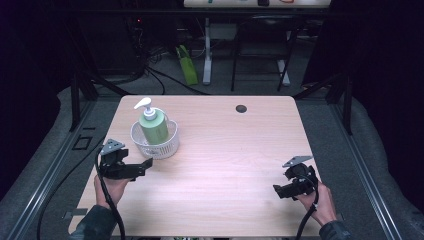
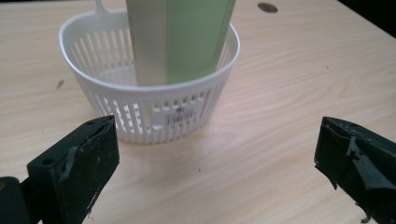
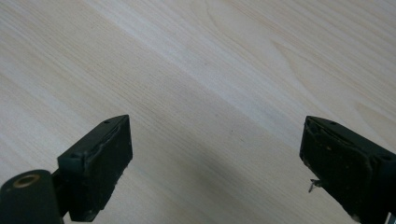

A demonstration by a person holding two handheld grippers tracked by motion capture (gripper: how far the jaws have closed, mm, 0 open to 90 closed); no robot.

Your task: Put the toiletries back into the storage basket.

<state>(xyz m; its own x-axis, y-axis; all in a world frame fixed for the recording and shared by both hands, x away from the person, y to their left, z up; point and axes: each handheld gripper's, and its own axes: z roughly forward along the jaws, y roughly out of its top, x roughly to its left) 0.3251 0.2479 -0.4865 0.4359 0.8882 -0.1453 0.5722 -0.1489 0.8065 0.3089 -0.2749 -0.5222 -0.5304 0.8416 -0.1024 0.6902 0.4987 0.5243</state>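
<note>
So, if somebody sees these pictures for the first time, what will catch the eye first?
Probably the green pump bottle standing upright inside the white slotted basket on the left part of the wooden table. Next, the two black claws: the left claw points at the basket with jaws wide apart, and the right claw is open over bare wood near the right edge.

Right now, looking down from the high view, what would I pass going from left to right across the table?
Left claw → white slotted basket holding a green pump bottle → small dark round hole in the tabletop → right claw.
</note>
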